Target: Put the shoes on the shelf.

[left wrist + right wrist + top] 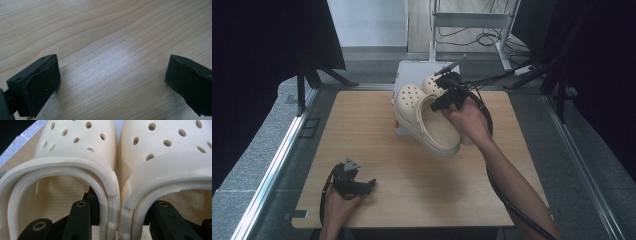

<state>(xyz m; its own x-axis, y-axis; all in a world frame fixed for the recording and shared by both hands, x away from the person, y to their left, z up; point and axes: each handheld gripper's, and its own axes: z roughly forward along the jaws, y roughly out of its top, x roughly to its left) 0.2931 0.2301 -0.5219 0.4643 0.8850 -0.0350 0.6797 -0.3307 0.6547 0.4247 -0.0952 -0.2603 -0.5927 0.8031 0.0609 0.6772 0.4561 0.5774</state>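
Pair of cream clogs (pixel 432 120) held together, lifted above far middle of bench (pixel 377 145), toes toward white box (pixel 409 70) at far edge. Right gripper (pixel 447 97) clamps adjoining inner walls of both clogs, one jaw down inside each; jaw tips hidden by foam in right gripper view. Box mostly covered by clogs. Left gripper (pixel 362 186) rests near front left of bench, well apart from clogs, jaws spread wide with nothing between, bare wood (pixel 112 50) under them.
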